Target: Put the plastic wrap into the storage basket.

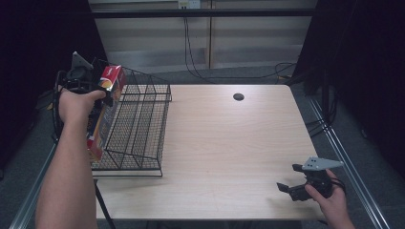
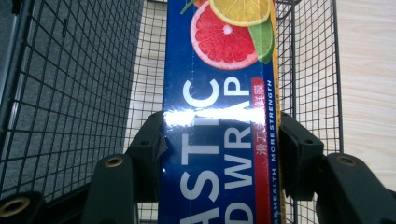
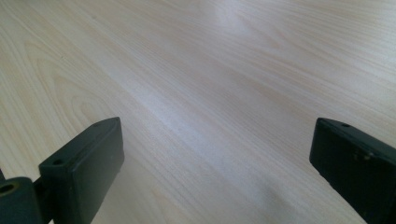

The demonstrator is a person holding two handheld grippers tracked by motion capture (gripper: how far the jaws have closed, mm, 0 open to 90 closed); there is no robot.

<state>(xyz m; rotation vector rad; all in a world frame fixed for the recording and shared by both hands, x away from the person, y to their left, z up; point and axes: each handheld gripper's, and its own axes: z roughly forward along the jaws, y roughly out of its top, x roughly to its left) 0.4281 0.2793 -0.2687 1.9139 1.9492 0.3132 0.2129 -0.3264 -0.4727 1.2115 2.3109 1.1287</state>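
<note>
Plastic wrap box (image 2: 219,116) is clamped between the jaws of the left gripper (image 1: 95,90) and held over the left side of the wire basket (image 1: 143,124) (far left of the table (image 1: 229,143)). Placing it appears to be in hand; lowering, then release, would be called for. Right gripper (image 1: 298,183) is rested near right, jaws spread, nothing held.

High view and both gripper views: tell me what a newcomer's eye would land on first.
The bright blue plastic wrap box with its citrus picture stands out first, clamped between the jaws of the left gripper at the left end of the black wire basket. Next comes the pale wooden table, with a small dark hole near its far edge. The right gripper rests at the near right corner, jaws open on nothing.
</note>
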